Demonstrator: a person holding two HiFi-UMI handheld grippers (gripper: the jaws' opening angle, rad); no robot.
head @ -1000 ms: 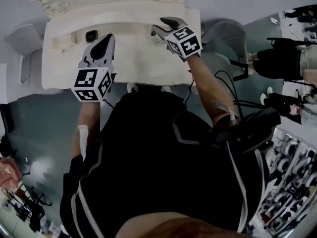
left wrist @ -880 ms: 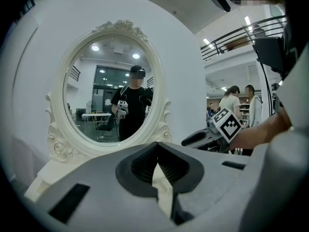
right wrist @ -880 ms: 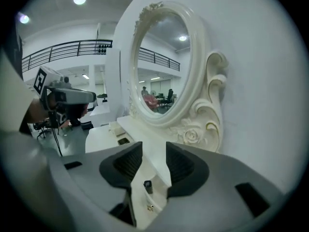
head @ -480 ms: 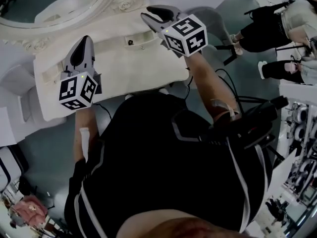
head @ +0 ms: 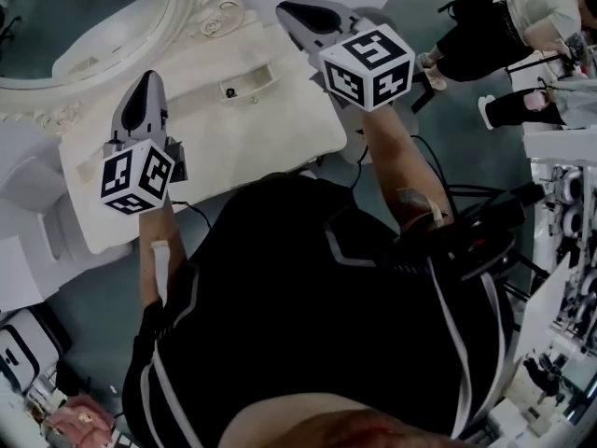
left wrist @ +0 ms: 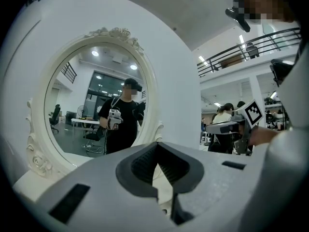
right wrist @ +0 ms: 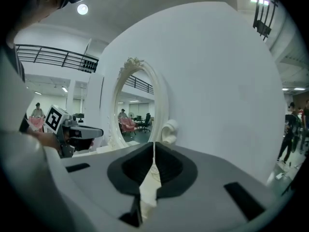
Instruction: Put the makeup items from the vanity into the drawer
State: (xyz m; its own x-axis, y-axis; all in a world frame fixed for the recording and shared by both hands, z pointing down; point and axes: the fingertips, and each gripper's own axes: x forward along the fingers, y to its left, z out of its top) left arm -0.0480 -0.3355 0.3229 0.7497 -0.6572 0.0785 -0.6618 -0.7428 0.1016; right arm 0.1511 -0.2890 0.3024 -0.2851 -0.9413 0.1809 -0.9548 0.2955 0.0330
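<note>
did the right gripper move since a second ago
Yes. The right gripper moved from over the back of the vanity top out past its right corner, looking raised; its jaws have just been closing, empty.

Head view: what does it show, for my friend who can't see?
A person in black holds the left gripper and right gripper over a cream vanity beside a carved mirror frame. The right gripper's fingers have just been closing with nothing between them.

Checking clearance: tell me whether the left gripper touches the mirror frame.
Apart: the left gripper view shows the mirror frame well beyond the shut left gripper.
</note>
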